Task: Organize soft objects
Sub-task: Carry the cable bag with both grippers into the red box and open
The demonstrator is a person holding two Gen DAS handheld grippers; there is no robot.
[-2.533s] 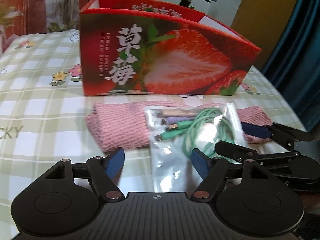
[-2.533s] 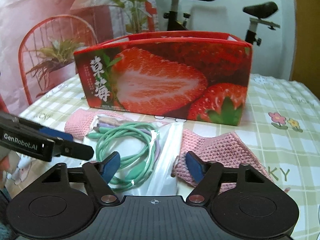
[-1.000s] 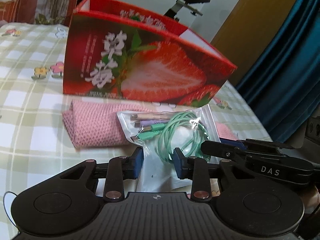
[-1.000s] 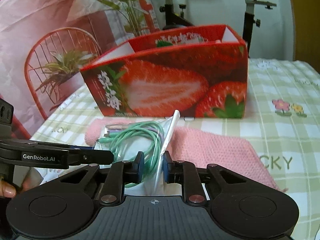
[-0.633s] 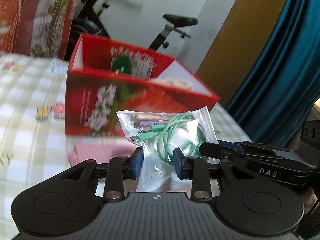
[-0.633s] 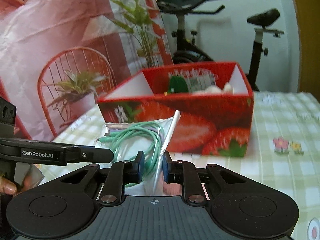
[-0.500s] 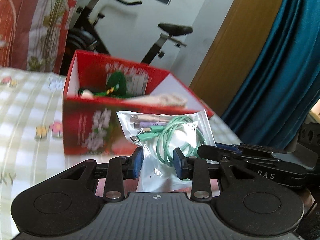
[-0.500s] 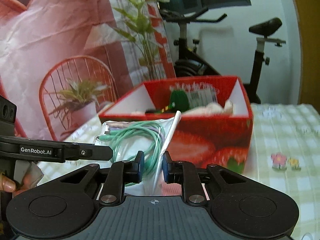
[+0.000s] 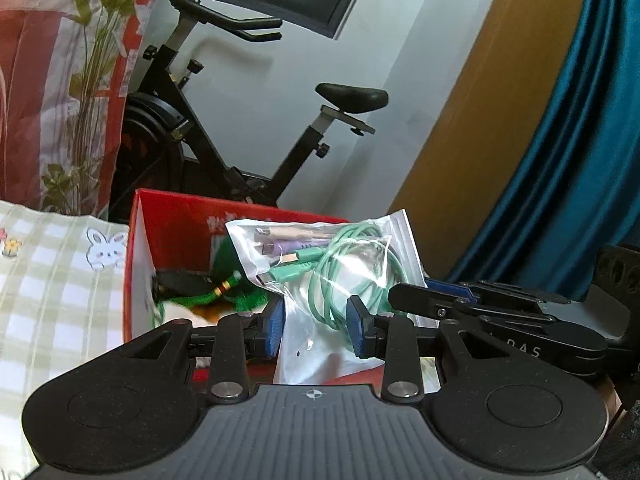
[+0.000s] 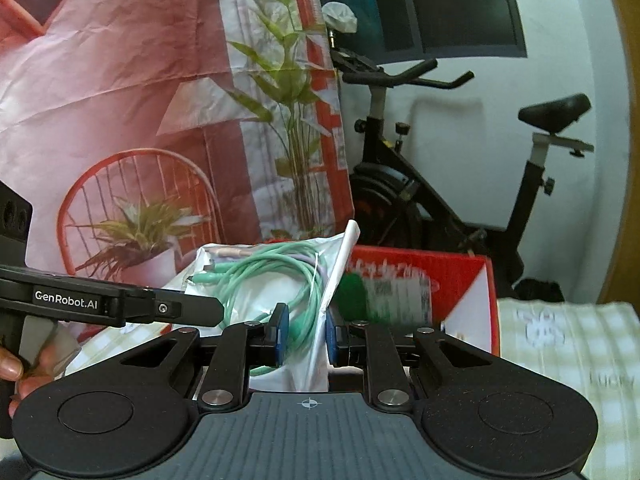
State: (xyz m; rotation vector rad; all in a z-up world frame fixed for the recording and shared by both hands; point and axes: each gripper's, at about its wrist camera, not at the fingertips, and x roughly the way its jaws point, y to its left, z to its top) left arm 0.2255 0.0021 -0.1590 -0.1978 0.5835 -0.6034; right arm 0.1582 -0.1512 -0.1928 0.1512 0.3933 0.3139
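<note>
A clear zip bag of green and purple cables is held in the air by both grippers. My left gripper is shut on the bag's lower edge. My right gripper is shut on the same bag from the other side. The bag hangs just above the open red strawberry box, which holds a green soft toy and other items. The box also shows in the right wrist view. The pink knitted cloth is out of view.
The table has a green checked cloth with a rabbit print. An exercise bike stands behind the table. A printed backdrop with a plant is at the left. A blue curtain hangs at the right.
Both grippers closed on the cable bag on the table, lifted it together and carried it up and forward over the open box. The pink cloth dropped out of view.
</note>
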